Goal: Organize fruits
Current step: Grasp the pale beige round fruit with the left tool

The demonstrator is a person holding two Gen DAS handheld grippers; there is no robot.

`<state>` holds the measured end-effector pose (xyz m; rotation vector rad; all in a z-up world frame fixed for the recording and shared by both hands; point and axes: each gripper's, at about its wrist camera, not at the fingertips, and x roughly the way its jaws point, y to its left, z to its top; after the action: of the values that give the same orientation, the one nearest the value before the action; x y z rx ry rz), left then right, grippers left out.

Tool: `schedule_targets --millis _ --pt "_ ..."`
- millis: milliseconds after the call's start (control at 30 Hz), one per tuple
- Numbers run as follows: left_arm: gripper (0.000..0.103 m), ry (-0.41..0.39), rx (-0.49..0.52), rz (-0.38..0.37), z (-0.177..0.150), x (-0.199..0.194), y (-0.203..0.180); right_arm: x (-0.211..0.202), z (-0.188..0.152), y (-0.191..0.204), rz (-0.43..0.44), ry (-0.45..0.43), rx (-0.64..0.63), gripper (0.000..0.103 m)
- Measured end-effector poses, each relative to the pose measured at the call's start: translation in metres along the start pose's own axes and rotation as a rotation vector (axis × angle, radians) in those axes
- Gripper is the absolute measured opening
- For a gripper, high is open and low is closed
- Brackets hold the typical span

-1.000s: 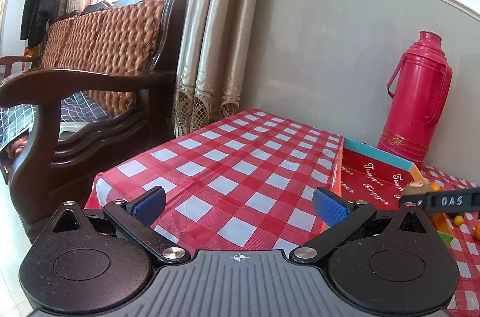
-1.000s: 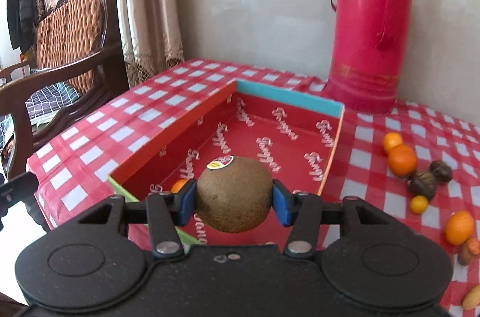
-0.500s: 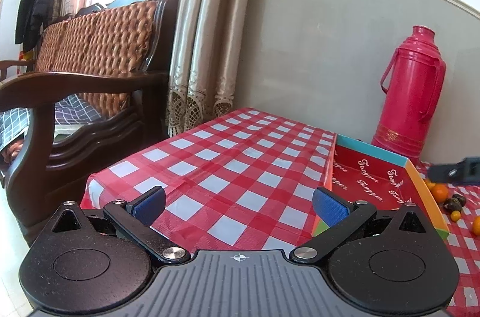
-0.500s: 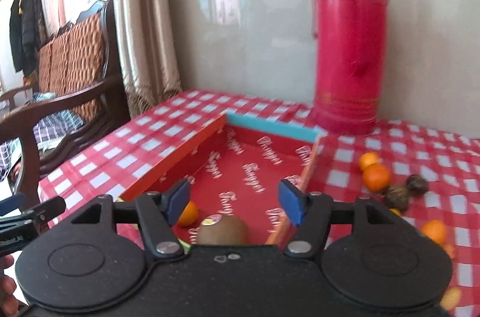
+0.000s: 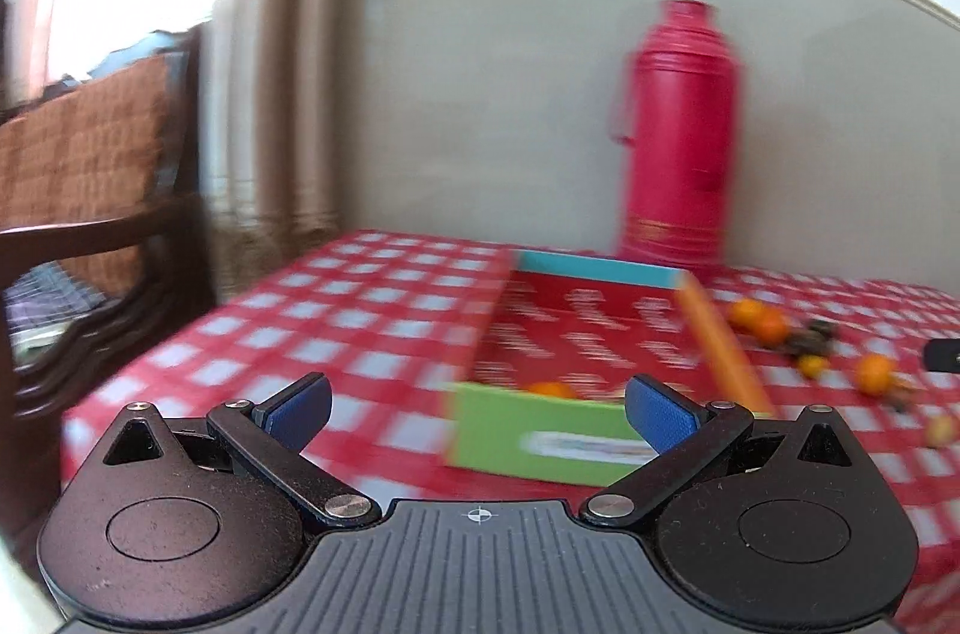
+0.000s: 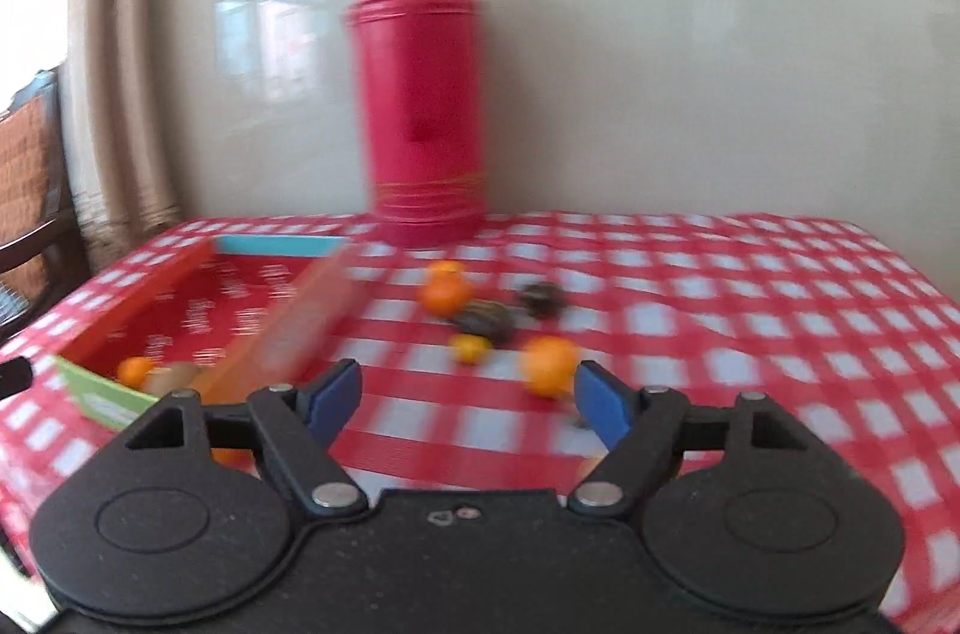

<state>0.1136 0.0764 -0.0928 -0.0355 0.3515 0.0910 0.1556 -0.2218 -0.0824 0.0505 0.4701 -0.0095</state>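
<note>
Fruit lies loose on the checked tabletop (image 6: 750, 310) beside a red box (image 6: 96, 328). Right tool (image 6: 465, 394), jaws apart and empty, faces a small orange (image 6: 547, 363): light, round, likely to roll, best gripped across its middle. Left tool (image 5: 477, 409) also gapes empty.

Left claw (image 5: 478, 409): jaws spread wide, nothing between the blue pads. Right claw (image 6: 468, 397): jaws likewise spread wide, nothing gripped. Both views motion-blurred.
</note>
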Motion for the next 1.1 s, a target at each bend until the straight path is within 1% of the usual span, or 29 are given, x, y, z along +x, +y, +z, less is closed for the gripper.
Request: schedule_targets --millis 100,167,333,400,500,533,567,633,700,733,867,900,967,1000,1033,1067,1100 --pt "0.103 0.012 0.045 -0.106 0.008 -0.003 -0.044 -0.008 -0.009 -0.031 -0.071 -0.023 0.062 0.077" --pt "0.103 0.024 0.079 -0.167 0.011 -0.002 -0.074 -0.014 -0.015 -0.048 -0.122 -0.04 0.083 0.077" --pt "0.103 0.067 0.168 -0.315 0.012 0.004 -0.156 -0.033 -0.027 -0.081 -0.228 -0.09 0.132 0.081" --pt "0.103 0.086 0.201 -0.367 0.006 0.008 -0.186 -0.04 -0.03 -0.094 -0.256 -0.108 0.145 0.081" --pt "0.103 0.093 0.238 -0.407 -0.003 0.01 -0.225 -0.054 -0.036 -0.113 -0.286 -0.128 0.177 0.082" --pt "0.101 0.094 0.249 -0.417 -0.005 0.011 -0.236 -0.057 -0.037 -0.119 -0.293 -0.132 0.19 0.082" --pt "0.092 0.098 0.261 -0.428 -0.007 0.013 -0.246 -0.06 -0.039 -0.125 -0.303 -0.137 0.202 0.082" --pt "0.081 0.123 0.282 -0.459 -0.009 0.018 -0.262 -0.066 -0.043 -0.133 -0.318 -0.139 0.214 0.082" --pt "0.079 0.143 0.29 -0.468 -0.013 0.023 -0.277 -0.07 -0.045 -0.139 -0.329 -0.144 0.218 0.082" --pt "0.076 0.148 0.293 -0.47 -0.015 0.024 -0.283 -0.072 -0.046 -0.141 -0.336 -0.146 0.217 0.082" --pt "0.055 0.185 0.298 -0.468 -0.023 0.036 -0.294 -0.076 -0.049 -0.145 -0.345 -0.151 0.217 0.082" --pt "0.052 0.197 0.293 -0.468 -0.025 0.041 -0.295 -0.076 -0.049 -0.146 -0.345 -0.151 0.218 0.082" --pt "0.041 0.216 0.286 -0.468 -0.029 0.046 -0.298 -0.077 -0.049 -0.147 -0.344 -0.154 0.221 0.082" --pt "0.039 0.221 0.286 -0.466 -0.031 0.049 -0.299 -0.077 -0.049 -0.147 -0.343 -0.154 0.222 0.082" --pt "0.035 0.225 0.284 -0.467 -0.032 0.05 -0.3 -0.076 -0.049 -0.147 -0.341 -0.154 0.223 0.082" --pt "0.026 0.229 0.279 -0.472 -0.034 0.051 -0.299 -0.076 -0.049 -0.146 -0.339 -0.155 0.224 0.082" --pt "0.025 0.235 0.276 -0.473 -0.035 0.053 -0.299 -0.075 -0.048 -0.146 -0.336 -0.156 0.224 0.082"
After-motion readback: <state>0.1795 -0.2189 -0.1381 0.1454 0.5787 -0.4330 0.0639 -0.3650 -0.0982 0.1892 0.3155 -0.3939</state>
